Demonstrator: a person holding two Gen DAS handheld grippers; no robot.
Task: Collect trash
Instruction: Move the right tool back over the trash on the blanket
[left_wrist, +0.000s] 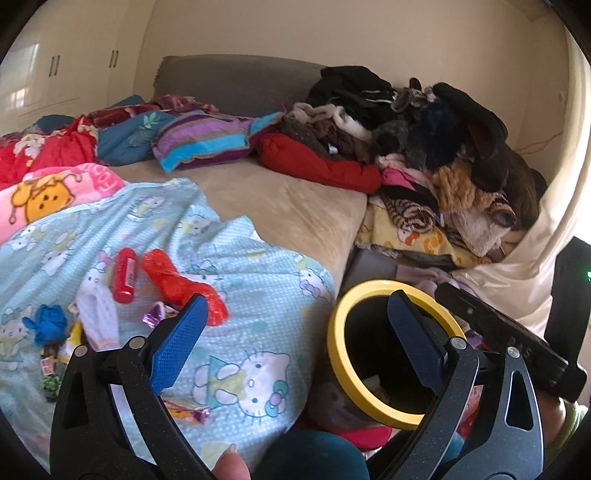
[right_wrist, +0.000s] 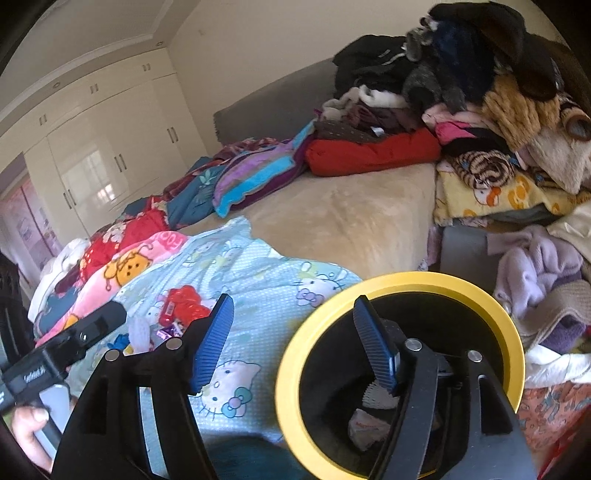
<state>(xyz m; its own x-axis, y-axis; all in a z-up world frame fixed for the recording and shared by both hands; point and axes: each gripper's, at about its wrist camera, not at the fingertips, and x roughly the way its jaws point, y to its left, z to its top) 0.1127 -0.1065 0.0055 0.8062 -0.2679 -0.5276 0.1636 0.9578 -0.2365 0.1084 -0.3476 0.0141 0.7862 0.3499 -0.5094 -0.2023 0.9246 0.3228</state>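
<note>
The task looks partly done: the yellow-rimmed bin (right_wrist: 400, 373), filling the lower right of the right wrist view, already holds a few pieces at its dark bottom, among them a crumpled white scrap (right_wrist: 365, 428) and a pale ridged item above it, though the bin's depth is too shadowed to name them with confidence. The right gripper (right_wrist: 295, 343) stands with its jaws wide and nothing between them, one blue pad over the bin's mouth and the other over the bed, which suggests a drop rather than a carry. The left gripper (left_wrist: 297, 328) is likewise spread wide and empty, sitting at the bottom centre of its frame between the litter and the bin. Plenty remains: on the light blue cat-print blanket (left_wrist: 229, 258) in the lower left of the left wrist view lie a small red bottle (left_wrist: 125, 275), a crumpled red plastic wrapper (left_wrist: 181, 284), a blue crumpled scrap (left_wrist: 46, 325), a white knitted piece (left_wrist: 98, 317), and shiny candy wrappers (left_wrist: 186, 410) near the bottom edge. These sit close together, well apart from the clothes pile (left_wrist: 424, 122) in the upper right
</note>
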